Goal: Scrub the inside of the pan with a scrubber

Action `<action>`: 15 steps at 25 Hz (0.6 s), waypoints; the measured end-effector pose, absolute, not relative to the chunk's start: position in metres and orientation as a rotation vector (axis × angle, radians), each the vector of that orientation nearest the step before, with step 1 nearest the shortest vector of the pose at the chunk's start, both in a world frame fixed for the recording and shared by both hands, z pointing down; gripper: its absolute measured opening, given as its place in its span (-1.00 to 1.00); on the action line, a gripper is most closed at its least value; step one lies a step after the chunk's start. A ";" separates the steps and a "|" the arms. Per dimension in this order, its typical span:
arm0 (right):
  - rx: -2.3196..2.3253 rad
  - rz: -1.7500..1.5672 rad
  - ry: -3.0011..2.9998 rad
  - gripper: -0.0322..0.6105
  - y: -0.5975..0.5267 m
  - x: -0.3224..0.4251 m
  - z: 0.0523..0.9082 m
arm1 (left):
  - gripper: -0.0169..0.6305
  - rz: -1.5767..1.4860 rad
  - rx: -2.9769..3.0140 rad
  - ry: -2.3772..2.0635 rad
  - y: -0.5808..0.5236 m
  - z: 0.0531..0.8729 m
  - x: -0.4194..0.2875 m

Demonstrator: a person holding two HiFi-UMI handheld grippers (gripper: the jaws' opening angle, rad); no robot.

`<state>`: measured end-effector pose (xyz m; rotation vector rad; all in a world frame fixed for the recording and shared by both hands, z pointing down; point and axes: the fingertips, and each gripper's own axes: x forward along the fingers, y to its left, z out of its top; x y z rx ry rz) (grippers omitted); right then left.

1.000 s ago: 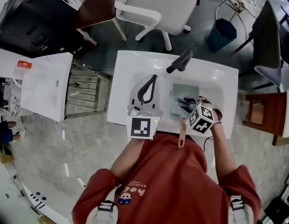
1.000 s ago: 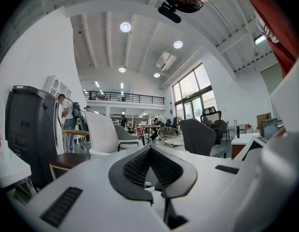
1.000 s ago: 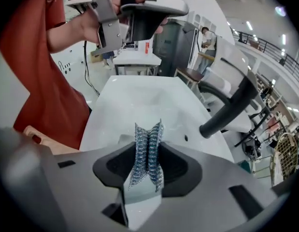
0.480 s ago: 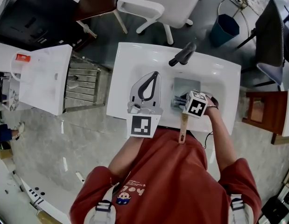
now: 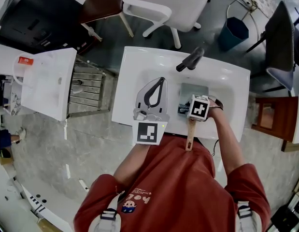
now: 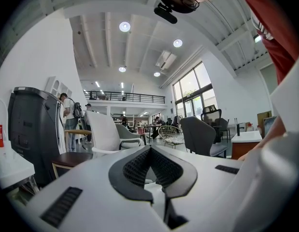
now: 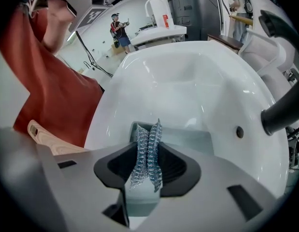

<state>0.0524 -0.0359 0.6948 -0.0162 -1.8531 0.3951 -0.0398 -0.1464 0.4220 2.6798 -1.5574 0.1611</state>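
A square grey pan (image 5: 193,90) with a wooden handle (image 5: 189,135) lies in the white sink (image 5: 226,88). My right gripper (image 5: 183,108) reaches down into the pan, shut on a silvery steel-mesh scrubber (image 5: 180,110). In the right gripper view the scrubber (image 7: 148,149) stands pinched between the jaws of the right gripper (image 7: 148,129), over the pan's grey floor (image 7: 190,138), with the handle (image 7: 43,138) at the left. My left gripper (image 5: 161,80) rests on the counter left of the basin. Its tips meet with nothing held, as the left gripper view (image 6: 149,149) shows.
A black faucet (image 5: 190,60) stands at the basin's far rim and juts in at the right of the right gripper view (image 7: 280,114). A white table (image 5: 45,83) and a metal rack (image 5: 86,92) stand to the left. Chairs and a blue bin (image 5: 232,31) lie beyond.
My right gripper has moved left and farther into the pan with the scrubber. The left gripper has stayed where it was.
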 end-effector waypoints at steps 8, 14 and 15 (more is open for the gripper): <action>-0.062 0.397 -1.853 -0.48 -0.036 0.049 0.695 | -0.91 0.163 2.678 -1.550 -0.146 0.424 -0.038; -0.047 0.401 -1.877 -0.48 -0.039 0.048 0.699 | -0.91 0.167 2.671 -1.548 -0.146 0.426 -0.037; -0.038 0.397 -1.879 -0.48 -0.041 0.048 0.700 | -0.91 0.169 2.671 -1.548 -0.146 0.426 -0.037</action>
